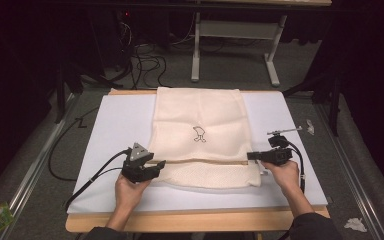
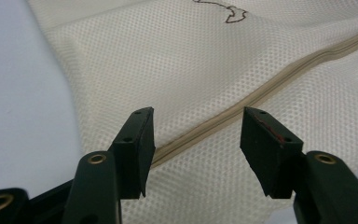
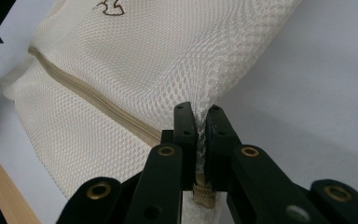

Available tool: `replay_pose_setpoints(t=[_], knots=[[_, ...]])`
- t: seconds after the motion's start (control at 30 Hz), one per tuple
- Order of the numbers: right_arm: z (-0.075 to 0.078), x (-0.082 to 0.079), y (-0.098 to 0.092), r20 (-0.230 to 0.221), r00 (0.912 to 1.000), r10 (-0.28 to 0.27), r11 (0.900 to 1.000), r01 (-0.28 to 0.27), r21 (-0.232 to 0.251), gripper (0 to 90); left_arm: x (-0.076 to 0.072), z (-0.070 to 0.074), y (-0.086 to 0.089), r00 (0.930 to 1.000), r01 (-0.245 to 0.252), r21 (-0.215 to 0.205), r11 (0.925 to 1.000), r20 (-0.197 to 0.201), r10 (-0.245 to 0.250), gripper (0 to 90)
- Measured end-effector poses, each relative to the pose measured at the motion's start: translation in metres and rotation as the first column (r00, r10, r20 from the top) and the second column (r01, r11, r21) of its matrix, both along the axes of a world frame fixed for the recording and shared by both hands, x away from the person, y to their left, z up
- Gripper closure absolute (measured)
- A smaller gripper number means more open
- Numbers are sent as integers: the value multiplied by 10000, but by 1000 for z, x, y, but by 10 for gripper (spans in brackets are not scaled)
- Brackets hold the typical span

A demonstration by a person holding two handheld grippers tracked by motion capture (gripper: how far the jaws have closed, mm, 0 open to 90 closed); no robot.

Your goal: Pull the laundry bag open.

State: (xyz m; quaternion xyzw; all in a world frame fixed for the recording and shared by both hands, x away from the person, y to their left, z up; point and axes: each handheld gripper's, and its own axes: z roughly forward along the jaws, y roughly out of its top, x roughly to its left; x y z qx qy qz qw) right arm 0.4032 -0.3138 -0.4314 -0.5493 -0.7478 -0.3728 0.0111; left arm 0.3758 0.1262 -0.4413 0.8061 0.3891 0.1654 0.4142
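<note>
Nearest me on the desk (image 1: 300, 195), my two hands come in over the wooden front edge, each with a gripper. My left gripper (image 1: 161, 165) sits at the left edge of the mesh bag (image 1: 200, 135), and in the left gripper view its jaws stand spread, one on each side of the zipper (image 2: 261, 95), with only mesh between them and neither pad pressing on the fabric. My right gripper (image 1: 250, 156) is at the bag's right edge, level with the zipper line. In the right gripper view its jaws are pressed together and pinch a gathered bit of mesh at the zipper's end, so the cloth rises in a small peak out of the grip.

Between the two grippers lies the near part of the bag, the coarser netted strip below the zipper, flat on the white sheet (image 1: 120, 125) that covers the desk. Past the zipper the bag stretches away from me along the middle of the sheet, with a small dark drawn emblem (image 1: 198, 134) near its centre, and its far end reaches the desk's back edge. A small metal tool (image 1: 282, 132) lies on the sheet just beyond my right gripper.

Farther off, on the floor behind the desk, I see tangled cables (image 1: 145, 62) and the white legs of another table (image 1: 235, 45).
</note>
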Motion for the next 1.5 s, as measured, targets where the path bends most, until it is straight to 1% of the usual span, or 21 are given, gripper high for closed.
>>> replay_pose_setpoints(t=[0.03, 0.07, 0.1, 0.23, 0.3, 0.4, 0.43, 0.47, 0.5, 0.53, 0.7, 0.73, 0.77, 0.83, 0.87, 1.03, 1.13, 1.33, 1.43, 1.5], knots=[[0, 0, 0, 0, 10000, 0, 10000, 0, 0, 864, 0, 0, 0, 10000, 0, 0, 10000, 0, 0, 453], [0, 0, 0, 13, 10000, 10, 10000, -10, 2, 864, 0, 1, -4, 10000, 68, 149, 9999, 32, -69, 453], [0, 0, 1, 31, 10000, 6, 10000, -6, 31, 864, -1, 1, -7, 9997, 248, 72, 9997, -37, -248, 453], [2, -1, 2, 116, 9999, 90, 9999, -91, 91, 864, 0, 4, -22, 9976, 660, -81, 9978, -188, -661, 458], [2, -1, 3, 138, 9998, 124, 9999, -125, 99, 864, 1, 5, -27, 9970, 746, -208, 9970, -211, -750, 462], [2, -1, 3, 152, 9997, 167, 9998, -169, 110, 864, 1, 6, -38, 9949, 946, -124, 9954, -327, -950, 462], [2, -1, 3, 173, 9997, 187, 9997, -189, 128, 864, 1, 8, -44, 9930, 1122, -171, 9935, -358, -1128, 463], [2, -1, 3, 173, 9997, 187, 9997, -189, 128, 864, 1, 8, -44, 9930, 1122, -171, 9935, -358, -1128, 463], [2, -1, 3, 210, 9996, 184, 9997, -187, 146, 864, 1, 9, -49, 9921, 1201, -178, 9926, -353, -1206, 464], [2, -1, 3, 210, 9996, 184, 9997, -187, 146, 864, 1, 9, -49, 9921, 1201, -178, 9926, -353, -1206, 464], [3, -1, 5, 248, 9994, 231, 9996, -235, 159, 865, 4, 11, -61, 9891, 1383, -185, 9902, -481, -1390, 464], [4, 0, 6, 288, 9992, 264, 9995, -268, 159, 865, 5, 12, -65, 9880, 1425, -254, 9895, -558, -1437, 465], [4, 0, 6, 288, 9992, 264, 9995, -268, 159, 865, 5, 12, -65, 9880, 1425, -254, 9895, -558, -1437, 466], [4, 0, 9, 333, 9989, 329, 9993, -335, 164, 865, 7, 13, -72, 9865, 1525, -191, 9881, -577, -1533, 467], [4, 0, 9, 333, 9989, 329, 9993, -335, 164, 865, 7, 13, -72, 9865, 1525, -191, 9881, -577, -1533, 468], [6, 1, 14, 388, 9985, 392, 9990, -400, 221, 865, 10, 14, -86, 9822, 1739, -194, 9846, -694, -1748, 470], [5, 2, 15, 378, 9985, 399, 9988, -409, 274, 865, 10, 16, -94, 9784, 1929, -248, 9809, -706, -1942, 475], [6, 2, 18, 506, 9976, 470, 9981, -489, 370, 865, 12, 19, -112, 9708, 2251, -313, 9738, -774, -2269, 482], [6, 2, 20, 493, 9975, 506, 9979, -524, 373, 865, 13, 17, -116, 9692, 2275, -439, 9728, -869, -2306, 483], [6, 2, 20, 497, 9974, 526, 9979, -545, 364, 865, 14, 16, -117, 9677, 2302, -451, 9721, -952, -2336, 484]])
